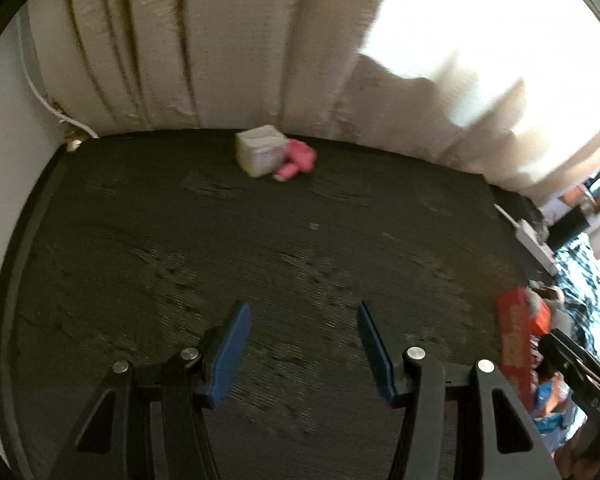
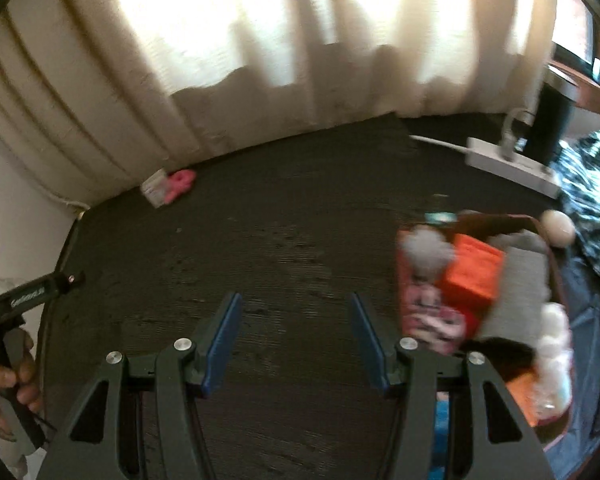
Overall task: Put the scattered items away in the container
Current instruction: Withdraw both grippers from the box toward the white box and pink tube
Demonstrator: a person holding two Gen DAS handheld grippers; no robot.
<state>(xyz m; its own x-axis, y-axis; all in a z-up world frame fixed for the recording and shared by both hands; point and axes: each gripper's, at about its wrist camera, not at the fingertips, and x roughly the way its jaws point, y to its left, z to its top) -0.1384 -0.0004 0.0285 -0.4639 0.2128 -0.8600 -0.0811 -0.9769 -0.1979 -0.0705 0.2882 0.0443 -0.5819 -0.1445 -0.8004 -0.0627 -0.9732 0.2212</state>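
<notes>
Both hand-held grippers released, nothing between the jaws: left (image 1: 304,344), right (image 2: 293,338). Container (image 2: 480,280) at right already stuffed; white box (image 1: 259,156) and pink toy (image 1: 297,160) left at counter's (image 1: 259,260) far edge, my next targets

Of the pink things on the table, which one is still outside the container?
The small pink toy by the curtain, touching the white box. The other pink item already lies inside the container among the collected things.

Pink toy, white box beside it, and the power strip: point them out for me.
pink toy (image 1: 296,160): left wrist view, middle of its body
white box (image 1: 257,151): left wrist view, front face
power strip (image 2: 512,166): right wrist view, top surface
</notes>
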